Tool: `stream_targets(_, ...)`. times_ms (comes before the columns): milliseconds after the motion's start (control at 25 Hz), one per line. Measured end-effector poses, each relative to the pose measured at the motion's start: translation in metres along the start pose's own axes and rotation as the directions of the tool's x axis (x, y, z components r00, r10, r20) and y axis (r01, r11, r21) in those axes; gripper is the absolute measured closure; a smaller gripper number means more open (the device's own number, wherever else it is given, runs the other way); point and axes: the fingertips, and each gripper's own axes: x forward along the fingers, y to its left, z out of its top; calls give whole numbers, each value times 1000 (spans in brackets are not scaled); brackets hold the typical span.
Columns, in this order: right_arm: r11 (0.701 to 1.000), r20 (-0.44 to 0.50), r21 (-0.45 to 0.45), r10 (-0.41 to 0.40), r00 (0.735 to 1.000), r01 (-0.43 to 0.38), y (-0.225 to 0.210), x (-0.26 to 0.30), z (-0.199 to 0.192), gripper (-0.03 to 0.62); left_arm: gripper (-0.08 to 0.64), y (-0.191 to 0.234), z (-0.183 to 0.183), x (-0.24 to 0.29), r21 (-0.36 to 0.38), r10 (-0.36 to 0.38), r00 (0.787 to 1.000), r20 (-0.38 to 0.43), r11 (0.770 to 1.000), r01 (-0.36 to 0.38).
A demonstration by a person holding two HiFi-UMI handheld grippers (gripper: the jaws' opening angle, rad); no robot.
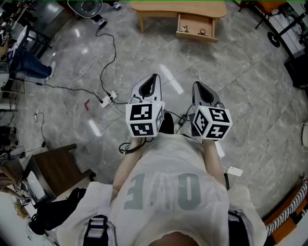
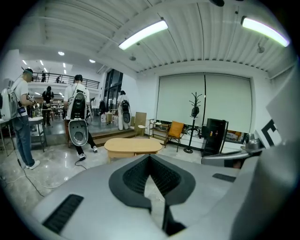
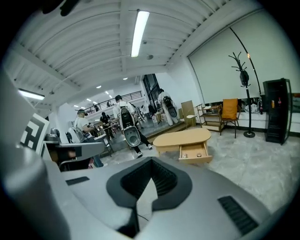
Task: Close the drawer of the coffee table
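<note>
One oval light-wood coffee table (image 1: 178, 7), its single wooden drawer (image 1: 197, 27) open
Two grey grippers, left gripper (image 1: 153, 77) and right gripper (image 1: 198, 85), both closed, empty

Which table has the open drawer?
The light wooden coffee table at the head view's top: its drawer is pulled out. The dark brown table lower left shows none.

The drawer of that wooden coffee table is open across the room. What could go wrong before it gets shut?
1. Cables and a power strip lie on the floor on the way toward the coffee table; feet might snag them while walking over.
2. Small objects sit in the open drawer; a hard push could jolt them around.
</note>
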Motion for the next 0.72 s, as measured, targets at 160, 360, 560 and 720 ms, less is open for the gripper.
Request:
stream_targets(160, 1000, 25, -19, -11, 1000, 12, -6, -1, 6, 588, 552, 8, 3, 8, -28, 9, 1000, 13, 1000, -9)
stream_targets(360, 998, 38, -59, 4, 999, -1, -17, 17, 15, 588, 552, 19, 13, 41, -106, -4, 998, 59, 994, 10)
stream_targets(560, 996, 47, -73, -39, 998, 43, -46, 53, 35, 588, 552, 39, 29, 94, -114, -4, 997, 79, 993, 13)
stream_targets(720, 995, 31, -78, -56, 998, 58, -53, 100, 56, 588, 552, 63, 51, 139, -128, -19, 996, 88, 991, 30)
